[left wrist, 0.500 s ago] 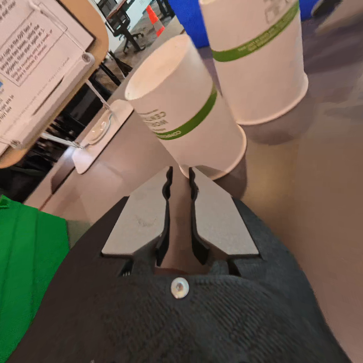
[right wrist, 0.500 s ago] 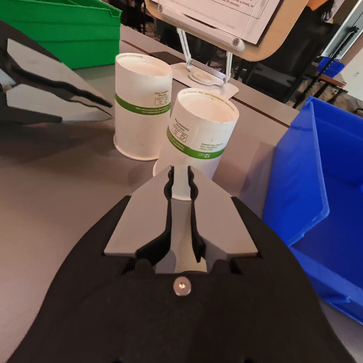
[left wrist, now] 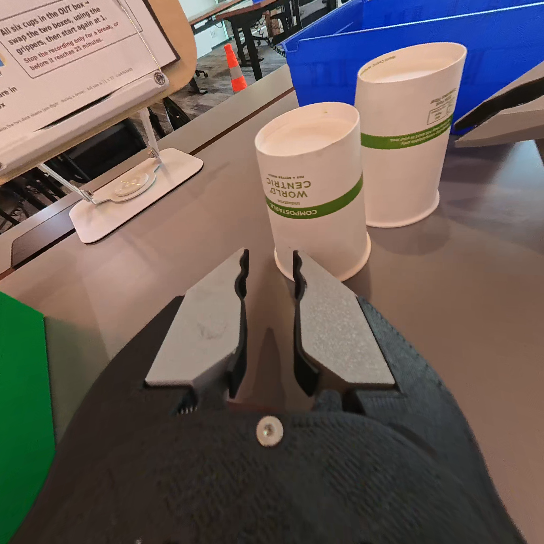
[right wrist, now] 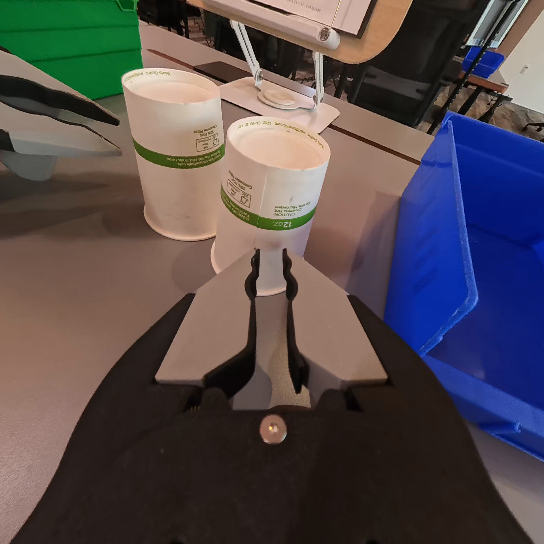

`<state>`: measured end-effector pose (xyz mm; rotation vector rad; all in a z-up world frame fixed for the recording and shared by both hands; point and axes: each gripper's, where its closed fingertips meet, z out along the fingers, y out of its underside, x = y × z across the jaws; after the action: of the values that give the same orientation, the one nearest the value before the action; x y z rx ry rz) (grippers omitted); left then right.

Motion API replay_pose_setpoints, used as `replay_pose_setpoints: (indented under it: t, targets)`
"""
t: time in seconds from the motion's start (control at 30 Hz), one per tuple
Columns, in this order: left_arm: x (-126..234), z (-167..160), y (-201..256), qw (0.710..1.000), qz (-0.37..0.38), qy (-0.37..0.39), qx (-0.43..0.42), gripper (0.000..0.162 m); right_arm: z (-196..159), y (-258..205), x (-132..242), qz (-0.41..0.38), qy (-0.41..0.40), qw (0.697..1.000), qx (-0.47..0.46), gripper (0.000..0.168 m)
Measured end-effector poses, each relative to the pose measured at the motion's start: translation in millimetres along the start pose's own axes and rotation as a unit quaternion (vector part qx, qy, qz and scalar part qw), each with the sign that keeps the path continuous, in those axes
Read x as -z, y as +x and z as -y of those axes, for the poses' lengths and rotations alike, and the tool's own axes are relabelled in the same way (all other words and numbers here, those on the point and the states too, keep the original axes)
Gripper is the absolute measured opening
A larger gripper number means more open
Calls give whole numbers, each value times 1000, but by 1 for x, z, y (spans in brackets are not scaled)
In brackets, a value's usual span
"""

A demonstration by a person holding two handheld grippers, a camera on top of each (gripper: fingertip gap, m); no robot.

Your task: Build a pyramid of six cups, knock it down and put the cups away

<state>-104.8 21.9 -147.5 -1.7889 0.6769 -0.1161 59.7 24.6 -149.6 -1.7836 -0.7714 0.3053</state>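
Two white paper cups with green bands stand upside down, side by side, on the grey table (left wrist: 147, 279). My left gripper (left wrist: 269, 259) is open and empty, just short of the left cup (left wrist: 315, 191). It also shows in the right wrist view (right wrist: 116, 137). My right gripper (right wrist: 270, 253) has its jaws closed to a narrow gap. Its tips press on the near wall of the right cup (right wrist: 273, 188), which rests on the table. From the left wrist view, the right gripper (left wrist: 456, 128) meets the right cup (left wrist: 406, 153) at band height. The left cup (right wrist: 176, 176) stands free.
A blue bin (right wrist: 441, 235) stands close to the right of the right cup and shows behind both cups in the left wrist view (left wrist: 323, 59). A green bin (right wrist: 73, 44) stands at the left. A sign stand's white base (left wrist: 132, 194) sits at the table's back edge. My right fingertips sit around 15 centimetres from my left ones.
My left gripper's jaws have opened wider and drawn back from the left cup, which went from tilted to upright. The right cup has straightened under my right gripper, whose gap is unchanged.
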Motion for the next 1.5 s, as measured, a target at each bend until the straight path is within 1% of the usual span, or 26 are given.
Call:
replay_pose_setpoints:
  t: [0.2,0.53,0.6,0.87,0.97,1.07,1.23,1.37,1.5]
  targets:
    - [-1,-2,1,1000,-2,-7,0,27,2,-3,1,8,7,1000,6,14]
    - [0,-2,-4,1000,2,-3,16,27,4,-2,3,19,18,1000,-9,20]
    - [0,-2,-3,1000,1,-4,15,27,4,-3,4,23,19,999,-11,25]
    - [-1,-3,-3,1000,1,-8,12,26,3,-3,3,27,14,999,-14,32]
    - [-1,-3,-2,1000,-2,-10,11,26,0,-2,2,28,7,999,-24,31]
    - [-2,-4,-2,1000,-5,-14,12,26,-7,-3,-3,42,-21,998,-34,29]
    - [-2,-4,-1,1000,-4,-15,9,26,-24,-4,-18,52,-89,994,-45,9]
    - [-2,-4,-1,1000,-2,-16,7,26,-30,1,-24,51,-113,990,-65,14]
    - [-2,-4,-2,1000,-1,-13,11,26,-20,7,-18,56,-73,991,-98,18]
